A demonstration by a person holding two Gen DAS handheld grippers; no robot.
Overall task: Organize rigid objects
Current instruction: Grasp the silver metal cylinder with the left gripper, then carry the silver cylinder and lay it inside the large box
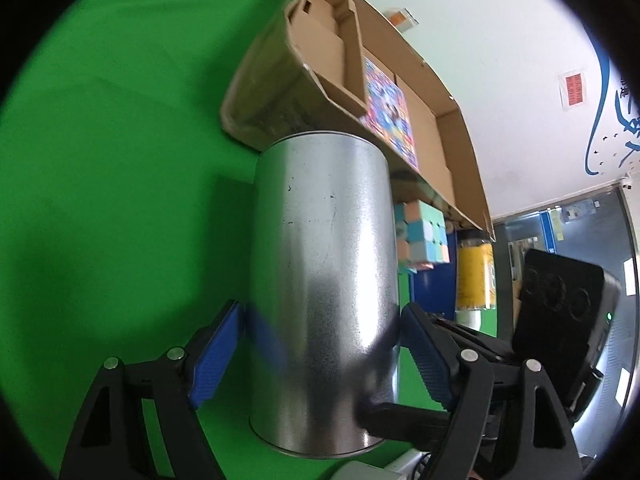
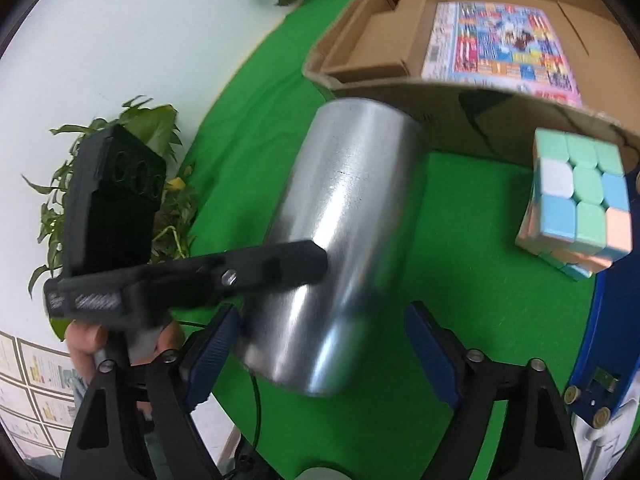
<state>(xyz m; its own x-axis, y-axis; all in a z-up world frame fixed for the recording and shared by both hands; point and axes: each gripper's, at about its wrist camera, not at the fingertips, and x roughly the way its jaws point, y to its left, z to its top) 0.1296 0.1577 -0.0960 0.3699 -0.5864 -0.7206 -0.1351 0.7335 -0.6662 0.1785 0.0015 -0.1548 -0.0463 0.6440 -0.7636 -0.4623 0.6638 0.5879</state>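
A tall bare metal can (image 1: 324, 260) (image 2: 344, 220) stands on the green cloth (image 1: 120, 160) in front of an open cardboard box (image 1: 280, 92) (image 2: 400, 100). My left gripper (image 1: 320, 310) straddles the can low down. Its right pad (image 1: 424, 352) reaches the can's edge and its left pad (image 1: 216, 356) stands a sliver off. One finger (image 2: 288, 264) of the left gripper lies against the can in the right wrist view. My right gripper (image 2: 322, 312) is open. The can's lower part sits between its pads, with clear room on the right side.
A colourful flat printed item (image 1: 390, 108) (image 2: 500, 40) lies in the box. Pastel puzzle cubes (image 1: 424, 236) (image 2: 580, 192) are stacked right of the can, beside a yellow canister (image 1: 474, 276) and a blue object (image 2: 600, 340). Potted plants (image 2: 160, 128) stand beyond the table's left edge.
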